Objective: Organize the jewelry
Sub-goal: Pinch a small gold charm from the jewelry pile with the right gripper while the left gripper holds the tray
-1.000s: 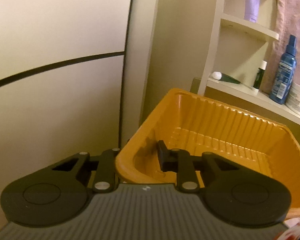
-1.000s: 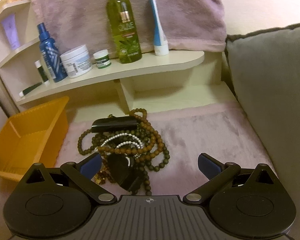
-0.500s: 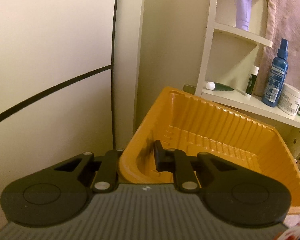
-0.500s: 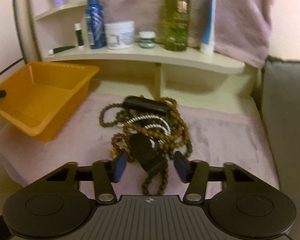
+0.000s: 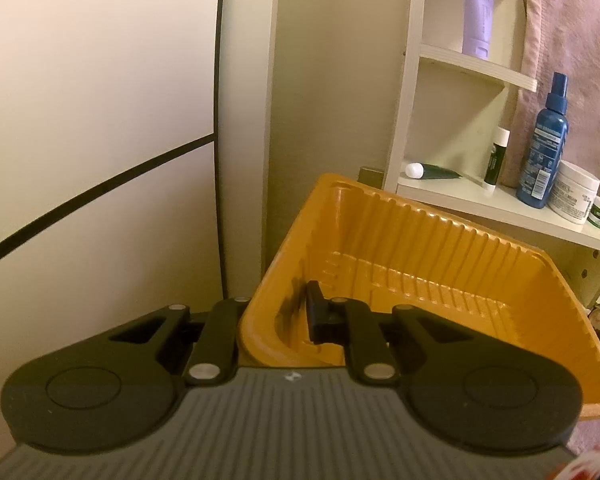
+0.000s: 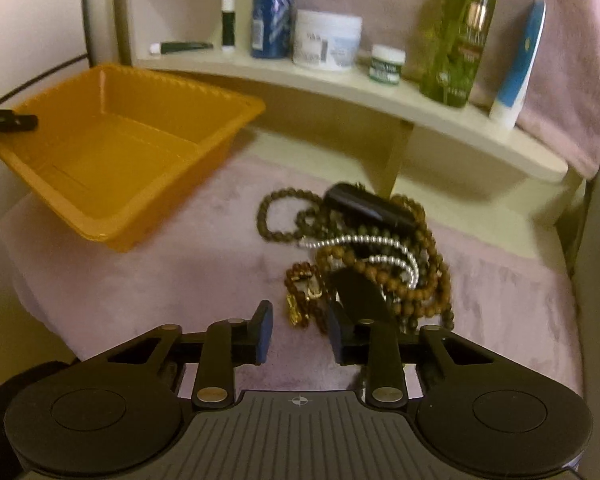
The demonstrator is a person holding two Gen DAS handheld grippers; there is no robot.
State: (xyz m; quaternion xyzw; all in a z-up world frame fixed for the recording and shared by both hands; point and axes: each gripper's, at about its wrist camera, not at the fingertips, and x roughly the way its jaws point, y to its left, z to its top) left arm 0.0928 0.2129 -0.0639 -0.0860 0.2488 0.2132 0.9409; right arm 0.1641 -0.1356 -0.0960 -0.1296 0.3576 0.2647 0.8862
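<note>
- While its jaws have just been closing, the right gripper (image 6: 298,330) stands part open, nothing pinched; the jewelry heap (image 6: 364,252) lies just ahead on pink cloth (image 6: 180,280).
- Left gripper (image 5: 276,320) is clamped on the orange tray (image 5: 480,256) wall, lifting it left of the heap.

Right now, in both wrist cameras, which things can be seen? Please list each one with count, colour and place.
tray: 1, orange, empty, left, raised off pink cloth
bead strands: several, brown, dark, silver, tangled on cloth
black pieces: 2, in pile
spray bottle: 1, blue, shelf
jars: 2, white, shelf
green bottle: 1, shelf
left gripper: black, clamped on tray rim
right gripper: black, jaws just closing, gap remains, at pile's near edge
</note>
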